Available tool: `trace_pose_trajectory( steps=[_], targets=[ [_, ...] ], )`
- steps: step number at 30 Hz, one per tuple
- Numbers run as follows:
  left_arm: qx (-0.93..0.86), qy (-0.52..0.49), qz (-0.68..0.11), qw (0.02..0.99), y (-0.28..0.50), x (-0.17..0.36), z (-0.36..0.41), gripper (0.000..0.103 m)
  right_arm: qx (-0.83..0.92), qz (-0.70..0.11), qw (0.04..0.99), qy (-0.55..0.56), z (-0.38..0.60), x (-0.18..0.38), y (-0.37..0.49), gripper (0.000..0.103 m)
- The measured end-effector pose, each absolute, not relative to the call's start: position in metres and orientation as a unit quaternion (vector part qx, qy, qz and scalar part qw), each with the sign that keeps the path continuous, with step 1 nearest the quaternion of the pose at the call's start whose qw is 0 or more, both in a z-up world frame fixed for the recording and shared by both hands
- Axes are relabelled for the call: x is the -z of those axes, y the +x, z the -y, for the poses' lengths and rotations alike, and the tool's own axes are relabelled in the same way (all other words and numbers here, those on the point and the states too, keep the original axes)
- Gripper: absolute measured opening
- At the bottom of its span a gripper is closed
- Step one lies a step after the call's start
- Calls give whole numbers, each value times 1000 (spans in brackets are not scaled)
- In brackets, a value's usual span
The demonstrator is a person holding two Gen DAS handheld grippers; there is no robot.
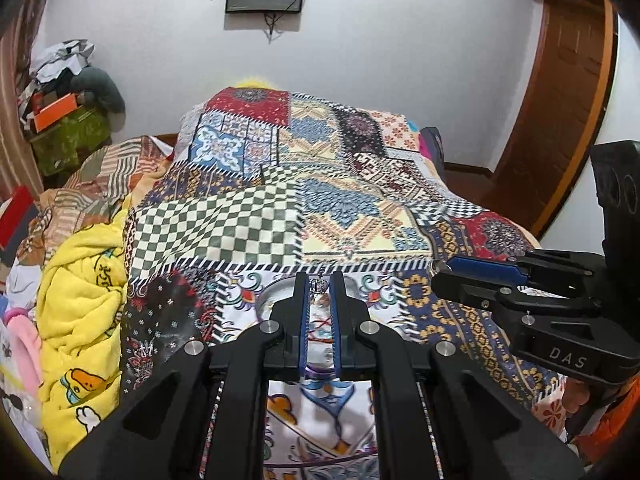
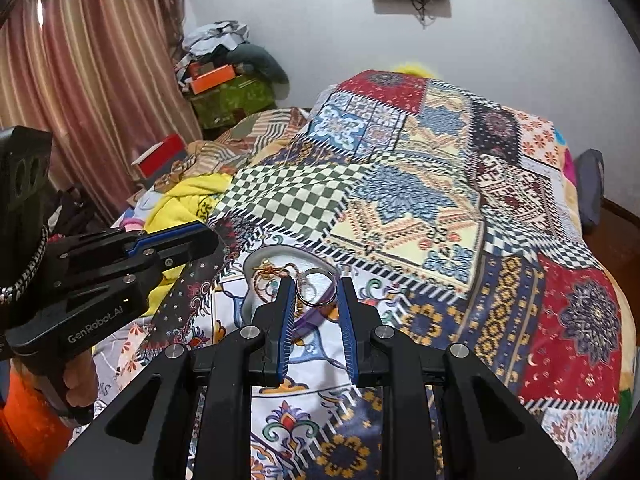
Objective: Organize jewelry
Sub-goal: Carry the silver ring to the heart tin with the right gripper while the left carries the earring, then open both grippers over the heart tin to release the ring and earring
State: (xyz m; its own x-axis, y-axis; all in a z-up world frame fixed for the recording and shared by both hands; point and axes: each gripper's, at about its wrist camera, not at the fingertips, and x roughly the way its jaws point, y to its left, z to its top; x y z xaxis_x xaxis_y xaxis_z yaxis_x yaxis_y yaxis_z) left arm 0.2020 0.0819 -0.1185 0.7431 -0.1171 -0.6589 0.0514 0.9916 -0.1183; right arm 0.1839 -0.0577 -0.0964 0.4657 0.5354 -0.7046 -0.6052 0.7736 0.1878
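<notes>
The left gripper [image 1: 320, 286] is pinching a crown ring [image 1: 319, 285] above the tray [image 2: 280, 254]; the right gripper [image 2: 316, 300], standing open and empty, is framing 1 hoop [image 2: 316, 290]. Lowering gently seems wise.

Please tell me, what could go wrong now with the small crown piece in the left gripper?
1. The left gripper pinches the crown piece only at its fingertips, so it may slip onto the busy patchwork quilt and be hard to find.
2. In the metal tray, the reddish cord lies against the rings; they may tangle.

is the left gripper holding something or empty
Holding something: the left gripper is nearly shut on a small silver crown-shaped charm pinched at its fingertips, above the metal tray.
</notes>
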Motion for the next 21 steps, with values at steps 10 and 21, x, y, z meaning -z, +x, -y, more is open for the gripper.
trace_pose_trajectory(
  steps=[10, 21],
  targets=[
    [51, -61, -383, 920, 222, 150, -95, 8, -343, -421, 838, -58, 35, 123, 201, 19],
    [71, -63, -391, 915, 249, 164, -98, 8, -354, -437, 823, -81, 14, 142, 215, 19]
  ],
)
